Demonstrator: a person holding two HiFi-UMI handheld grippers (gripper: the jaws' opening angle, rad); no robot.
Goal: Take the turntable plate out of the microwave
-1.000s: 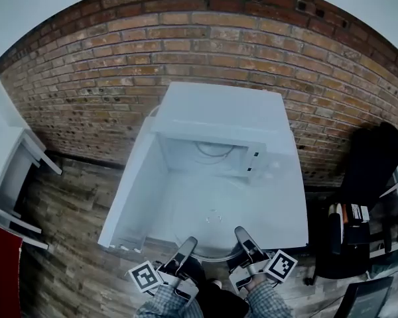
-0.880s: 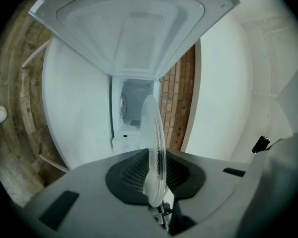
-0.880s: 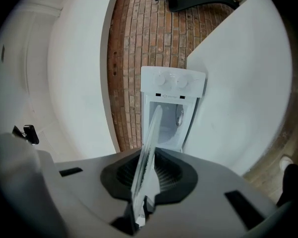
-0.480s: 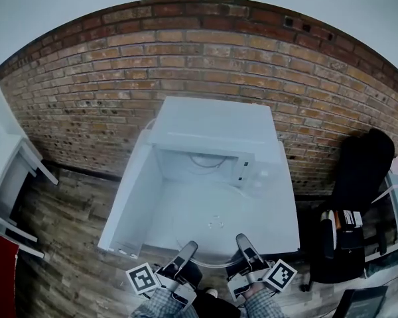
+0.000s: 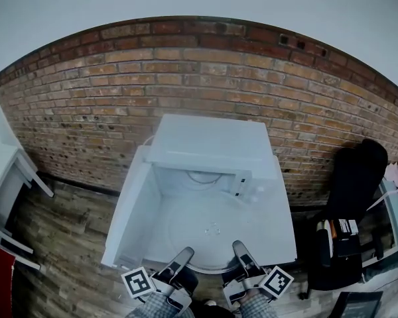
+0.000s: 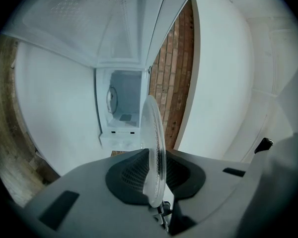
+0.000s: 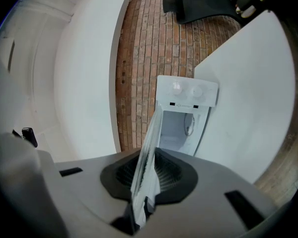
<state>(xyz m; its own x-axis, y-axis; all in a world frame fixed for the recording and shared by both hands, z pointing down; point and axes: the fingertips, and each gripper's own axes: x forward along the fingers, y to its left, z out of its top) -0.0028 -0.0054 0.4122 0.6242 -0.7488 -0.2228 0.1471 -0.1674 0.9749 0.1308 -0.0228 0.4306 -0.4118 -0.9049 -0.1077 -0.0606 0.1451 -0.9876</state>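
The clear glass plate (image 5: 212,234) is outside the white microwave (image 5: 212,138). It lies roughly level above the white worktop (image 5: 278,234), at six o'clock from the open cavity and apart from it. The left hand-held gripper (image 5: 184,256) is clamped on the plate's near rim at about seven o'clock. The right hand-held gripper (image 5: 242,252) is clamped on the same rim at about five o'clock. In the left gripper view the rim runs edge-on between the two dark ribbed pads, which press on it from either side. The right gripper view shows the same pinch on the glass. In both of those views the microwave's cavity stands well beyond the plate's far edge. The microwave door (image 5: 129,204) is swung wide open at nine o'clock from the plate. A red brick wall (image 5: 186,78) rises behind the microwave at twelve o'clock. A black chair (image 5: 351,177) stands off the worktop at three o'clock, and wood-plank floor (image 5: 60,230) shows at nine o'clock beyond the door.
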